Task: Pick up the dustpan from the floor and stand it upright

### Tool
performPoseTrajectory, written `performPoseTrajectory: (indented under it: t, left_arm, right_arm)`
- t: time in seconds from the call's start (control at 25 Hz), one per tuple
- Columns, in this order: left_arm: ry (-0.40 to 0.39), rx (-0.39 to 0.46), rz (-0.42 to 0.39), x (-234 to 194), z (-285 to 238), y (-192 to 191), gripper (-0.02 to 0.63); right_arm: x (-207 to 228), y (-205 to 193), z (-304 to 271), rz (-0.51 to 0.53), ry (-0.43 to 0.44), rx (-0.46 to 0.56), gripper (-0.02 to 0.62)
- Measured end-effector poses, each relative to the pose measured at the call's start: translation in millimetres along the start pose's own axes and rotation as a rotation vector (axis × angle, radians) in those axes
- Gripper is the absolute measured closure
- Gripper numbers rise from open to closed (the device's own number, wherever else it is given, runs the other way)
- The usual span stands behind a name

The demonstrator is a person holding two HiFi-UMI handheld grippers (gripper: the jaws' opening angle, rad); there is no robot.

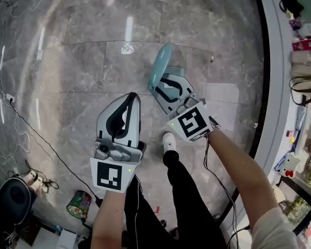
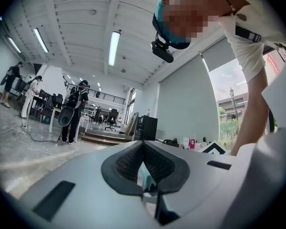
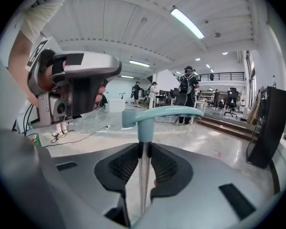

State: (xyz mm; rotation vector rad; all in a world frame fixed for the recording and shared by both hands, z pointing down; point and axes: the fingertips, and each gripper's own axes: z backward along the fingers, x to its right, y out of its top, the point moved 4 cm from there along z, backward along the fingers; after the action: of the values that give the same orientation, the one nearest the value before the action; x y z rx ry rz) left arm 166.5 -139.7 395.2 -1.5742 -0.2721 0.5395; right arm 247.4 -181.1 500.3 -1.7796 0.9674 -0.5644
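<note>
The right gripper (image 3: 143, 146) has its jaws clamped on the slim silver metal shaft (image 3: 142, 185) of the long-handled dustpan (image 1: 159, 66), just below the curved teal plastic grip (image 3: 163, 114) that caps the shaft. In the head view this gripper (image 1: 160, 87) is seen from above with the teal grip rising past its jaw tips toward the camera. The pan end lies hidden beneath the gripper, so contact with the grey polished stone floor (image 1: 67, 61) cannot be confirmed. The left gripper (image 2: 143, 144) shows its jaws drawn together at the tips with nothing held. In the head view it (image 1: 131, 97) hangs to the left of the dustpan, near but apart from it. The person's white shoe (image 1: 168, 140) stands on the floor between the two grippers. Assessment: the pick-up is made and the standing step is in hand, with the shaft apparently close to vertical. The next move calls for settling the pan's base flat on the floor and checking that the shaft balances. The right jaws should then open slowly, with the free left gripper ready to steady the grip if it leans
</note>
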Motion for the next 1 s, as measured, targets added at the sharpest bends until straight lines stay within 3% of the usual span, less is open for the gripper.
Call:
performPoseTrajectory:
  t: [0.24,0.48,0.6,0.72,0.84,1.0]
  left_arm:
    - [-0.021,-0.026,-0.042,30.7,-25.2,24.5,0.595]
    - [-0.017,-0.049,-0.096,50.6,-18.7,57.4,0.595]
    - [-0.014,-0.062,-0.109,75.3,-6.0,87.5,0.595]
    - [0.019,-0.043,-0.075,115.0,0.7,141.0,0.595]
    - [0.022,0.001,-0.087,147.9,9.5,199.8,0.595]
    - [0.026,0.024,-0.147,175.7,38.1,255.2,0.595]
  right_arm:
    - [-6.8,-2.7,14.2,-0.056,0.079,-0.002,0.503]
    - [18.0,41.7,72.0,-0.198,-0.053,0.096,0.505]
    - [20.1,88.3,126.2,-0.185,-0.085,0.174,0.506]
    - [18.4,154.5,192.3,-0.186,-0.128,0.3,0.57]
    - [16.2,225.9,246.3,-0.21,-0.162,0.416,0.577]
    - [-5.9,289.5,296.3,-0.154,-0.149,0.442,0.577]
